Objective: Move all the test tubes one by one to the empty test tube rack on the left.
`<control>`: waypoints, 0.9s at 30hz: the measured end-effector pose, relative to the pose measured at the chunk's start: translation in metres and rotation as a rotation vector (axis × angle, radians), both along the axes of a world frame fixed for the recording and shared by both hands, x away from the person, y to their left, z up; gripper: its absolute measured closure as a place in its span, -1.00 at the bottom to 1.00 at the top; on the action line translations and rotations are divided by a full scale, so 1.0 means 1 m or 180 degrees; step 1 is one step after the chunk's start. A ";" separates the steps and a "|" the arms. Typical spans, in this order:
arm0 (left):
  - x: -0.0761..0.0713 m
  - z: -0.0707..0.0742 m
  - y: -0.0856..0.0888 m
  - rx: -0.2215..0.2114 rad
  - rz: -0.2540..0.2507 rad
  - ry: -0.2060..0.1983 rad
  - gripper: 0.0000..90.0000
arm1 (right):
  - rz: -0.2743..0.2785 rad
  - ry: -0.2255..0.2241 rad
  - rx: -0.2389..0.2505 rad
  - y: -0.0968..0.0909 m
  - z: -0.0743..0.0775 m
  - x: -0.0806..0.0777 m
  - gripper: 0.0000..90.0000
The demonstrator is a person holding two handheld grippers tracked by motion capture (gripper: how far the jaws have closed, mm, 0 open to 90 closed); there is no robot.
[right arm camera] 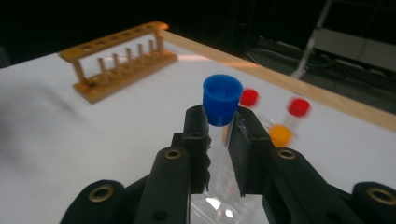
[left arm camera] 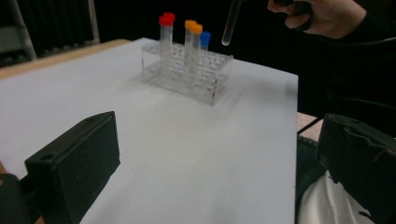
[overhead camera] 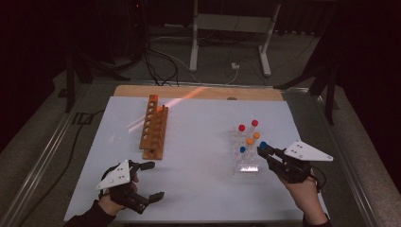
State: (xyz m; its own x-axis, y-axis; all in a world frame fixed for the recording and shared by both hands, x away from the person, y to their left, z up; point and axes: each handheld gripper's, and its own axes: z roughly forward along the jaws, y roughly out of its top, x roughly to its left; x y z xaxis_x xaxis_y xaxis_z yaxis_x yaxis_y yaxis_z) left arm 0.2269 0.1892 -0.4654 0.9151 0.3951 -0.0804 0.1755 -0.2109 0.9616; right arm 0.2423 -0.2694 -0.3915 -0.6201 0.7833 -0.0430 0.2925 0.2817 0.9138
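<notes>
Five capped tubes [overhead camera: 249,135] stand in your clear rack [overhead camera: 247,168], the wooden rack [overhead camera: 154,127] sits unfilled, your right gripper [right arm camera: 219,133] is clamped on a blue-capped tube [right arm camera: 221,100], left gripper [overhead camera: 150,179] jaws apart

Room: dark, walls lost in shadow. Floor [overhead camera: 42,137]: grey carpet. Bench [overhead camera: 198,91]: wooden top, white sheet [overhead camera: 198,165] over most of it, far edge bare. White-legged table frame [overhead camera: 231,28] beyond far edge. Black cables [overhead camera: 156,64] trailing across floor. Orange light streak [overhead camera: 189,96] near far edge.

The wooden rack [overhead camera: 154,127] stands left of the clear rack [overhead camera: 247,153] (both on the table [overhead camera: 198,189]).
</notes>
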 end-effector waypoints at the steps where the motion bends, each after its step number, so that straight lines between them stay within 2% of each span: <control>1: 0.000 0.002 -0.001 -0.0012 -0.0014 -0.0017 -0.99 | 0.0049 -0.0007 0.0002 0.004 0.002 -0.001 0.71; 6: 0.004 0.016 -0.010 0.0008 -0.0085 0.0044 -0.99 | 0.0358 0.0000 0.0059 0.022 0.004 -0.002 0.71; 9: 0.006 0.025 -0.018 -0.0003 -0.0158 0.0061 -0.99 | 0.0591 0.0050 0.0056 0.036 -0.003 0.000 0.71; 13: 0.012 0.034 -0.031 -0.0022 -0.0282 0.0073 -0.98 | 0.0808 0.0137 -0.0027 0.055 -0.016 0.002 0.71; 20: 0.024 0.043 -0.056 -0.0026 -0.0501 0.0152 -0.98 | 0.1061 0.0264 -0.0108 0.078 -0.029 0.001 0.71; 25: 0.032 0.045 -0.071 -0.0008 -0.0564 0.0185 -0.96 | 0.1221 0.0316 -0.0113 0.092 -0.034 -0.002 0.71; 27: 0.033 0.046 -0.075 -0.0020 -0.0580 0.0191 -0.88 | 0.1272 0.0336 -0.0118 0.097 -0.035 -0.003 0.71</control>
State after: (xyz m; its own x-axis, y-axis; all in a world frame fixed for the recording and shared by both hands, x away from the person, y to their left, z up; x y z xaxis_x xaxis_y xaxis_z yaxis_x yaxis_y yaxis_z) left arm 0.2603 0.1145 -0.4190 0.9650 0.2227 -0.1388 0.1919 -0.2385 0.9520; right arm 0.2394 -0.1722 -0.4266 -0.8776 0.4793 0.0134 0.2450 0.4242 0.8718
